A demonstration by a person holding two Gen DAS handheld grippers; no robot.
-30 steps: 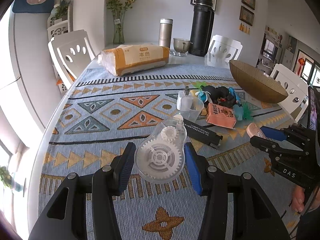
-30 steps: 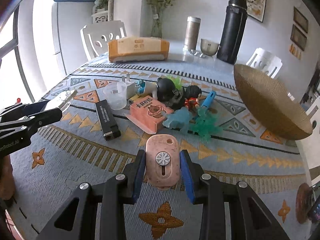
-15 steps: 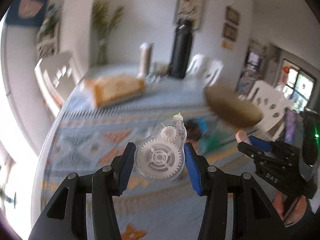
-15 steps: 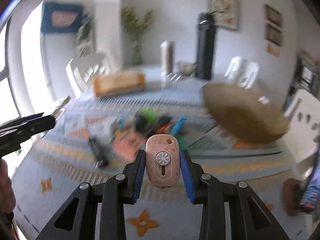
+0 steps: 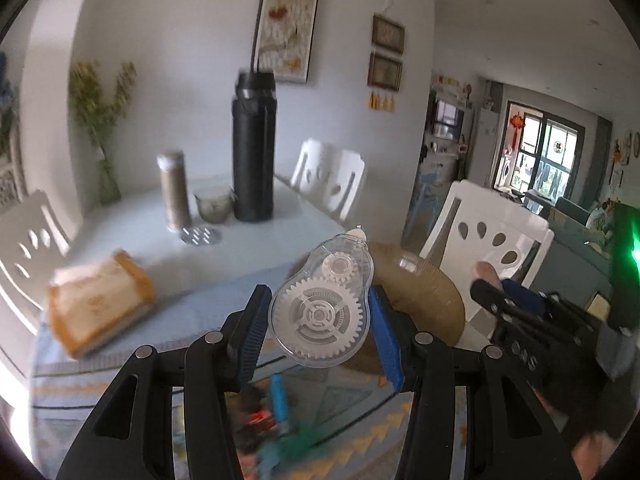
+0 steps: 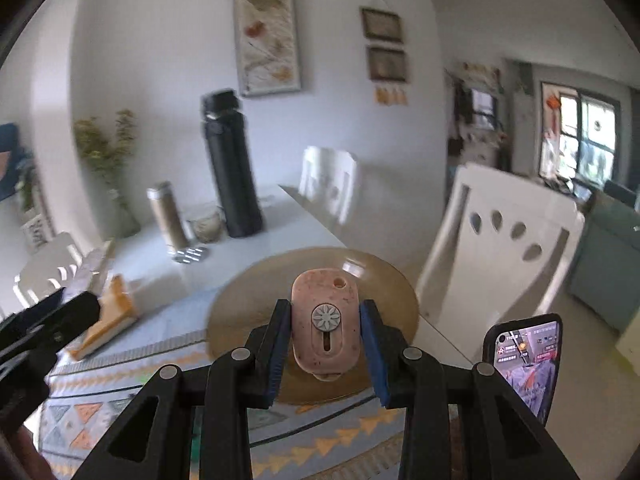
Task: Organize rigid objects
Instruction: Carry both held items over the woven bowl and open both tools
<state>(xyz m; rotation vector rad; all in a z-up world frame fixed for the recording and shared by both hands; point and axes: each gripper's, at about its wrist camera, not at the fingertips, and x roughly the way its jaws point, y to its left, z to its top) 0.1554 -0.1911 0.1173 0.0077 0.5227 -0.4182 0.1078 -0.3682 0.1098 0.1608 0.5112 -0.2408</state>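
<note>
Clear plastic geared tape dispenser clamped in left gripper; right gripper grips speckled pink oval cutter, frame centre, before brown woven bowl.

White walls; framed pictures; white chairs; daylit window

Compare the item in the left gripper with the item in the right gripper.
The tape dispenser is clear, with white gears showing inside; the pink case is opaque and speckled. The dispenser is pear-shaped, the case a rounded oblong with a flower button. Both are held off the table, the dispenser in the left gripper, the case in the right gripper.
</note>
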